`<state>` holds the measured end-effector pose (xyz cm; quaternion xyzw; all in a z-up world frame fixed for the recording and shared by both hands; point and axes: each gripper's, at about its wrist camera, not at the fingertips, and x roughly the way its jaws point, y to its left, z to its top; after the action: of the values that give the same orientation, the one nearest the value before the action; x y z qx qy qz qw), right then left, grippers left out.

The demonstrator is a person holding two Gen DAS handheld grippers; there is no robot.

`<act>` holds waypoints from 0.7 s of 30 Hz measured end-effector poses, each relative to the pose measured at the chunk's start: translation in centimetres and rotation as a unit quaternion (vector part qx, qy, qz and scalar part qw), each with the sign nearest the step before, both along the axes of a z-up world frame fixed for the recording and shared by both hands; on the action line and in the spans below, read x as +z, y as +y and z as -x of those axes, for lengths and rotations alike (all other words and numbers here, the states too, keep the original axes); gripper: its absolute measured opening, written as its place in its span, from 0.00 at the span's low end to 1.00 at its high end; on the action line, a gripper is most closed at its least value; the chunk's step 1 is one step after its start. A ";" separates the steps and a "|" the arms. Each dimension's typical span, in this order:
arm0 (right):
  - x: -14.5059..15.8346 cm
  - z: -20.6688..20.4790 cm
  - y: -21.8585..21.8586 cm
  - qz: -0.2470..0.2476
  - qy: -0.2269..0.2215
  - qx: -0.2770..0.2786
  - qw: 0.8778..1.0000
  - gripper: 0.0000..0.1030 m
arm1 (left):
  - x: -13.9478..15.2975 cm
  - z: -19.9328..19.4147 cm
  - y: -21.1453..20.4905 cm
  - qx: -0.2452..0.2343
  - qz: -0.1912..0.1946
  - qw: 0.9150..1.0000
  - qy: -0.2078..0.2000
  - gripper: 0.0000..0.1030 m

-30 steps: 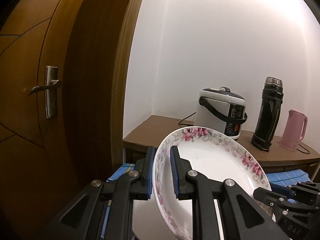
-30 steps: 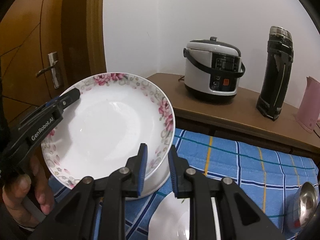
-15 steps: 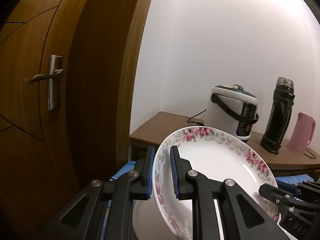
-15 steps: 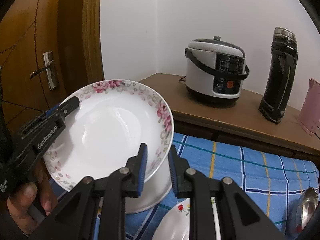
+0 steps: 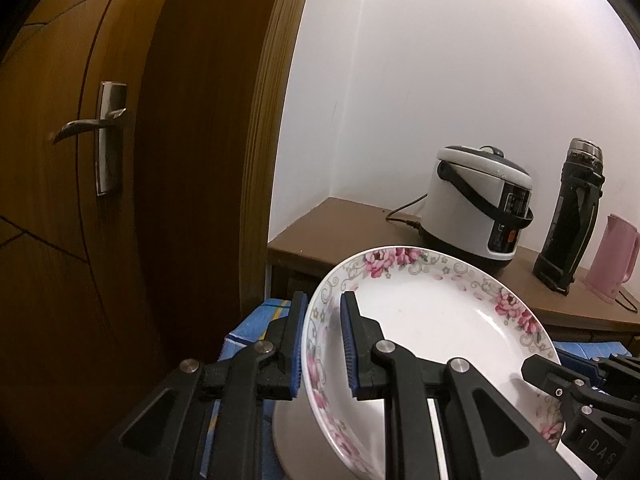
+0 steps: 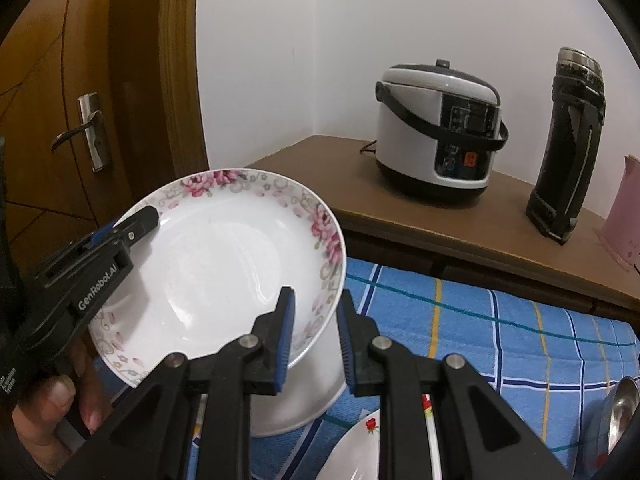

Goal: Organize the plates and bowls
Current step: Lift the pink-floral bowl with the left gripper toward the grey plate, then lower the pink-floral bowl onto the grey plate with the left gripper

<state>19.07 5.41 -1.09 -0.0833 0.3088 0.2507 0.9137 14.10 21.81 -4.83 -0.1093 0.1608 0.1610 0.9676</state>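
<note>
A white deep plate with a pink flower rim (image 5: 432,332) is held tilted in the air. My left gripper (image 5: 323,346) is shut on its near-left rim. In the right wrist view the same plate (image 6: 224,268) shows, with my right gripper (image 6: 314,336) shut on its right rim. Under the plate a plain white bowl (image 6: 304,396) stands on the blue checked cloth (image 6: 500,320). Another white plate with a small red flower (image 6: 356,452) lies in front of it, partly hidden by my right gripper.
A wooden door with a metal handle (image 5: 96,132) stands at the left. On the brown sideboard (image 6: 420,216) stand a white rice cooker (image 6: 436,140), a black flask (image 6: 568,144) and a pink kettle (image 5: 612,264). A metal ladle (image 6: 620,408) lies at the right edge.
Both grippers have carried the flowered plate to the left, toward the door, and tilted it flatter. The bowl and the lower plate have not moved.
</note>
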 end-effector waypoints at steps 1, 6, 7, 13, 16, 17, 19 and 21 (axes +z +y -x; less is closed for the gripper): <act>0.0 -0.1 0.0 0.000 0.002 0.000 1.000 0.21 | -0.1 -0.1 0.0 0.000 0.000 1.000 0.004 0.17; -0.2 -0.4 0.1 0.004 0.007 0.001 1.000 0.21 | -0.8 -0.9 0.4 -0.006 0.013 1.000 0.028 0.17; -0.2 -0.5 0.1 0.005 0.007 0.001 1.000 0.21 | -0.9 -1.0 0.4 -0.006 0.014 0.999 0.031 0.17; -0.5 -0.8 0.3 0.013 0.015 0.004 1.000 0.21 | -1.3 -1.3 0.5 -0.006 0.012 0.999 0.041 0.17; -1.0 -1.3 0.4 0.020 0.030 0.003 0.999 0.21 | -1.7 -1.7 0.8 -0.012 0.025 0.998 0.053 0.17; -1.2 -1.4 0.4 0.023 0.033 0.003 0.999 0.21 | -1.8 -1.9 0.9 -0.015 0.029 0.998 0.058 0.17; -1.5 -1.6 0.5 0.025 0.041 0.004 0.999 0.21 | -2.2 -2.1 1.1 -0.017 0.036 0.997 0.067 0.17; -1.9 -1.7 0.7 0.030 0.048 0.006 0.998 0.21 | -2.3 -2.1 1.1 -0.017 0.036 0.997 0.071 0.17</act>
<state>20.75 6.08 -2.95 -0.1002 0.3586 0.2509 0.8935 16.23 22.93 -7.11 -0.1300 0.2364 0.1459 0.9518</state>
